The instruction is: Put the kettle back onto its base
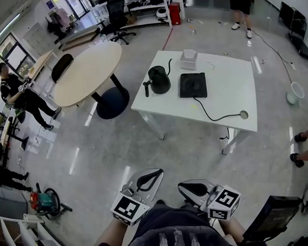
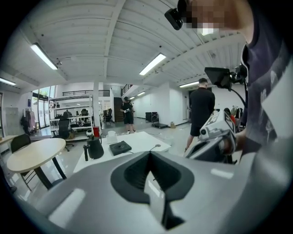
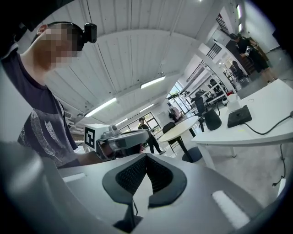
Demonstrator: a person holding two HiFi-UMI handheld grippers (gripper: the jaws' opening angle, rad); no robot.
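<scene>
Kettle off its base, white surface

Black kettle (image 1: 158,79) stands on the surface (image 1: 231,93) just left of its black base (image 1: 192,85), not touching it. White box (image 1: 188,59) behind; cord (image 1: 215,116) runs from the base. Left claw (image 2: 150,155) and right claw (image 3: 145,157): both clenched, empty, well apart from the surface.

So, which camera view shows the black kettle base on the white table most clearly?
The head view: it looks down on the kettle base, so its whole square top shows, beside the kettle. The left gripper view shows it small and far; the right gripper view shows it low, nearly edge-on.
</scene>
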